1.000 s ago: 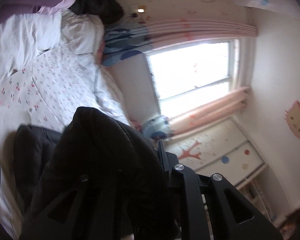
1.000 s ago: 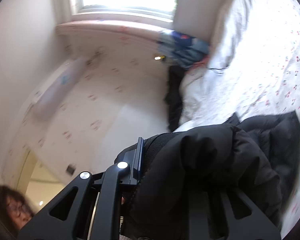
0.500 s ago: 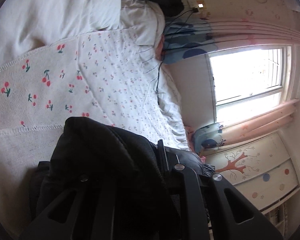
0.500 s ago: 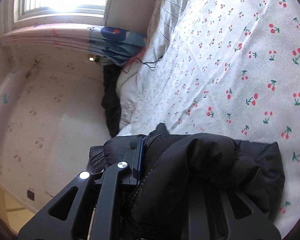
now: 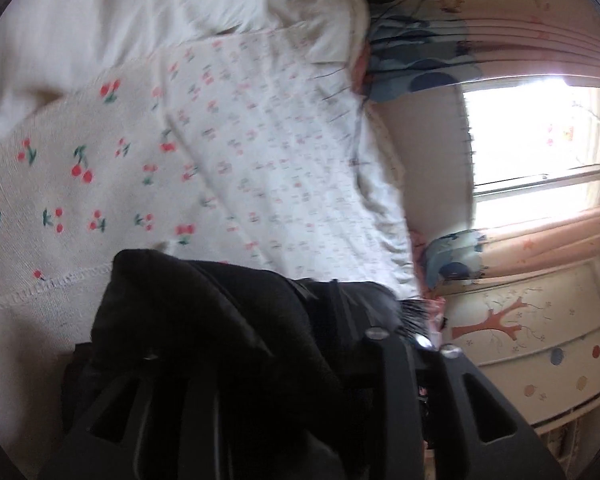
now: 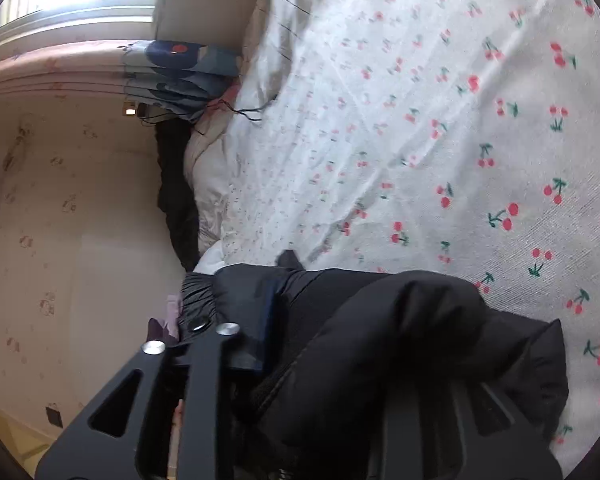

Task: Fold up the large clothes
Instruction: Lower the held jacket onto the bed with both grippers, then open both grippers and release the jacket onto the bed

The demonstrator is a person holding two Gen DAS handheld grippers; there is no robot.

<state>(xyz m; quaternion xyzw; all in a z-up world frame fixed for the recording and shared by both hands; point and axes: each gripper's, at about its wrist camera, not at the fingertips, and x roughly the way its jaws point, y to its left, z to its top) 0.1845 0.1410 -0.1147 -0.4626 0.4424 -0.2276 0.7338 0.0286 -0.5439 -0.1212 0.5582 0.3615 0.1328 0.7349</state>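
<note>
Black padded jacket (image 5: 204, 320) bunches over both grippers, low above the cherry-print bedspread (image 6: 440, 140). Left gripper (image 5: 260, 360) and right gripper (image 6: 340, 360) each seem clamped on a fold, likely carrying an edge across for a fold, though fabric hides the fingertips, so I can't tell their opening. Nearby: pillows (image 5: 120, 20), curtain (image 5: 540, 236), cable (image 6: 252, 110); nothing blocks the spread.

One black jacket (image 5: 204, 320), two claws, one cherry-print bedsheet (image 6: 440, 128), one window (image 5: 540, 140).
</note>
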